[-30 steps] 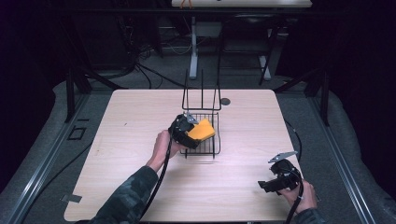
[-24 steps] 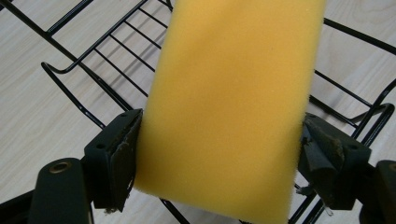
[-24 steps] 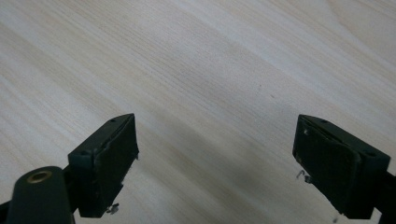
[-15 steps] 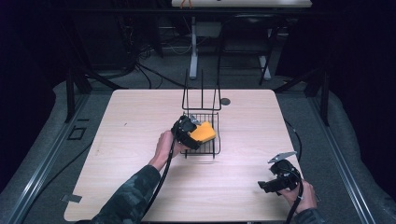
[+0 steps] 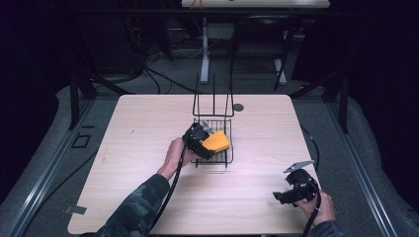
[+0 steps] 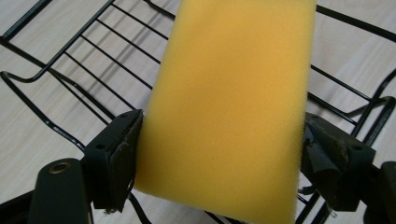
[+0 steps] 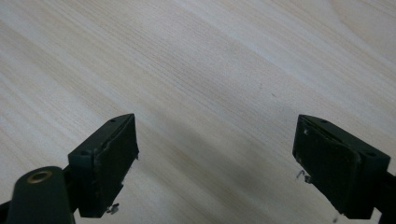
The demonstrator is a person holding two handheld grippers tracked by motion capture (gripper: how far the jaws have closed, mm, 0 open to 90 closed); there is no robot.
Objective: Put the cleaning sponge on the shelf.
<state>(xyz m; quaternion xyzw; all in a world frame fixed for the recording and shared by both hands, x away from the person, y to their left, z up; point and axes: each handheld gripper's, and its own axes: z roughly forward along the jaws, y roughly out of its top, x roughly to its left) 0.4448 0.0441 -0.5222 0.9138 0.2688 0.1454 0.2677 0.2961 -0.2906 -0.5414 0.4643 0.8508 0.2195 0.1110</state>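
Observation:
A yellow sponge (image 5: pixel 218 141) is clamped between the pads of my left gripper (image 5: pixel 209 143), just over the low basket part of a black wire rack (image 5: pixel 230 154) at the table's middle. In the left gripper view the sponge (image 6: pixel 224 93) spans the whole gap between both jaws, which press its sides, and the rack's wires (image 6: pixel 93 60) lie beneath it. My right gripper (image 5: pixel 285 196) rests near the front right of the table, open. In the right gripper view its jaws (image 7: pixel 215 154) stand wide apart over bare wood.
The rack's tall upright wires (image 5: pixel 213 98) rise at its far side. A small dark round disc (image 5: pixel 239 106) lies on the table behind the rack. The light wooden table (image 5: pixel 138 148) ends close to the right hand; dark floor and cables surround it.
The left gripper with the sponge has shifted only slightly over the rack. The right gripper has stayed where it was.

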